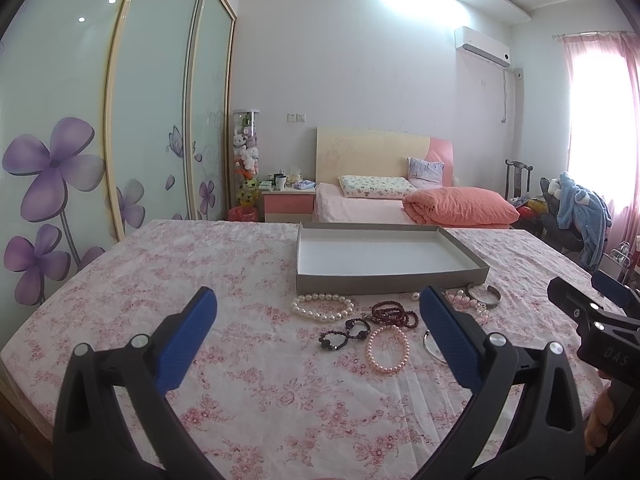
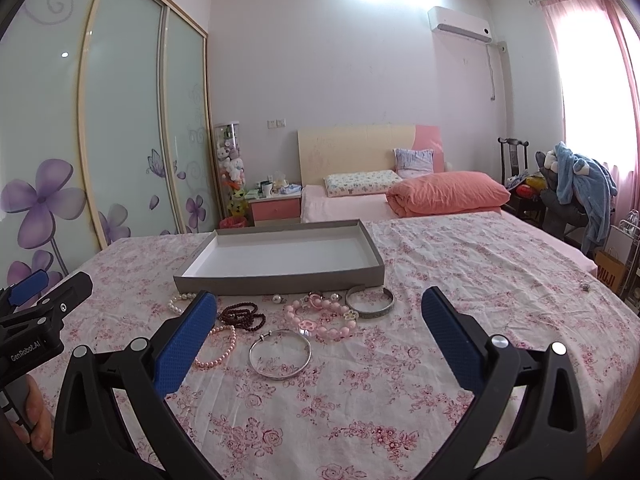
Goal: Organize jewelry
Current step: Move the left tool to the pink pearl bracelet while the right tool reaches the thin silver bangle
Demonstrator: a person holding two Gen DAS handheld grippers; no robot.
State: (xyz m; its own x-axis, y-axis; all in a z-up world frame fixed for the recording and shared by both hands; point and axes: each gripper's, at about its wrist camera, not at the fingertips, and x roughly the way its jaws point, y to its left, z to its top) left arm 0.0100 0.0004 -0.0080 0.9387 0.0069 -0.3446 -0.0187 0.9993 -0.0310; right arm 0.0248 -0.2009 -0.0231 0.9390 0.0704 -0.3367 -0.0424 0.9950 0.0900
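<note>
Empty tray (image 2: 362,252); bracelets lie loose just before it. We hold both jaws wide, empty. Sorting unstarted, we judge; next: close on silver bangle (image 2: 280,354).

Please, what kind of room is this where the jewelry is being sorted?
Most likely a home bedroom. A bed with a headboard and an orange pillow stands at the back, sliding wardrobe doors with purple flowers fill the left wall, and a nightstand sits beside the bed.
</note>
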